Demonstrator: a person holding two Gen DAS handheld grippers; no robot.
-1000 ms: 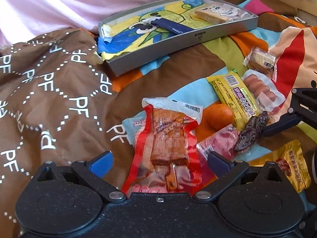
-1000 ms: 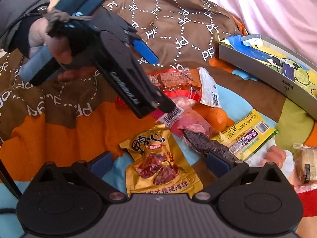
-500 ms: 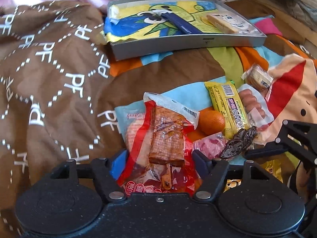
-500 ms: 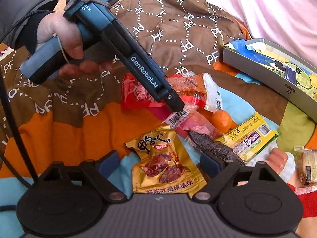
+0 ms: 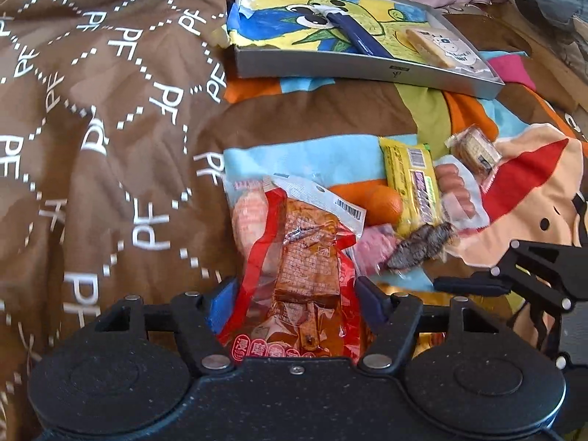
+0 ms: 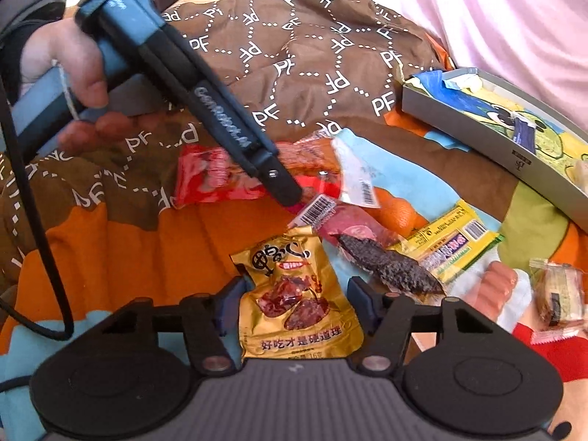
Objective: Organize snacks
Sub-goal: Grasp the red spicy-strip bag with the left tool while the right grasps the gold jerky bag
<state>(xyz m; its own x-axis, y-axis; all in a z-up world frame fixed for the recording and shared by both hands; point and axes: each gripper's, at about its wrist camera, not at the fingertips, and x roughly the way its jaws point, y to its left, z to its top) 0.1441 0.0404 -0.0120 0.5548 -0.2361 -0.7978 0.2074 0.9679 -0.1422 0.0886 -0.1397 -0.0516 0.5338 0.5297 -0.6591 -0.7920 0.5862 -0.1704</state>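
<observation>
Left wrist view: left gripper clamped on the red snack packet, which lies on the bedspread beside an orange; grey tray beyond. Right wrist view: right gripper straddles the gold snack pouch, fingers close at its edges; whether they grip it cannot be told.

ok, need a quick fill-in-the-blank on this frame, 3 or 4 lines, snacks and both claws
1. The left claw straddles a snack packet whose wrapper is mostly ____.
2. The gold pouch lies between the fingers of the ____ claw.
3. The round orange fruit lies beside a ____ wrapped bar.
4. The blue stick lies inside the grey ____.

Missing words: red; right; yellow; tray
</observation>
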